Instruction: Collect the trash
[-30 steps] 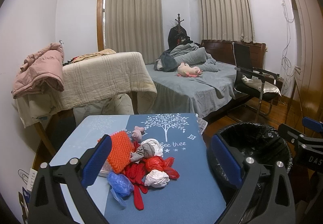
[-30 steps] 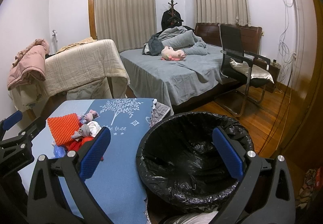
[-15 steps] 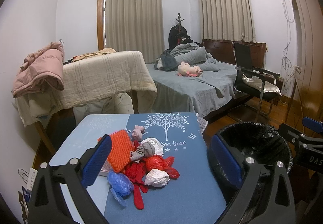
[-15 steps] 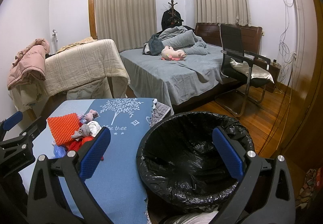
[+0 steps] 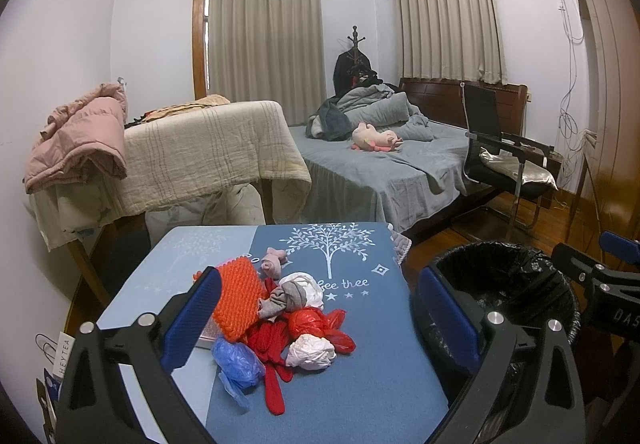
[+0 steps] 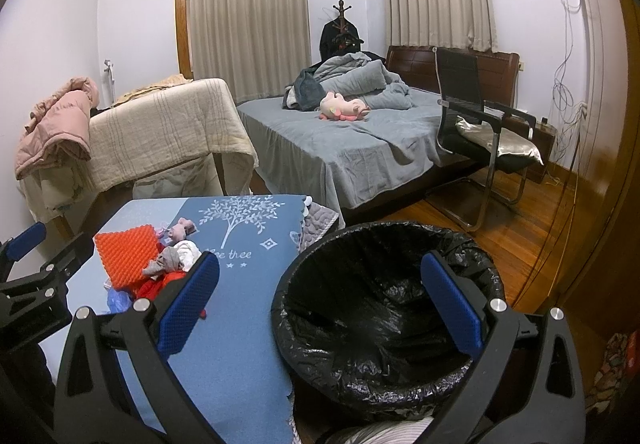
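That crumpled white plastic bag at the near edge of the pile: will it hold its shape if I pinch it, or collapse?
The crumpled white plastic bag looks thin and wadded, so it will probably squash between the jaws instead of resisting. It likely weighs almost nothing. It touches the red plastic bag, so that may drag along.

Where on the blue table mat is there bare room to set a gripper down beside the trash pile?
Free: the near strip of the blue mat between the trash pile and the bin, and the far end around the white tree print. Crowded: the left-centre, where the orange textured pad and crumpled bags overlap.
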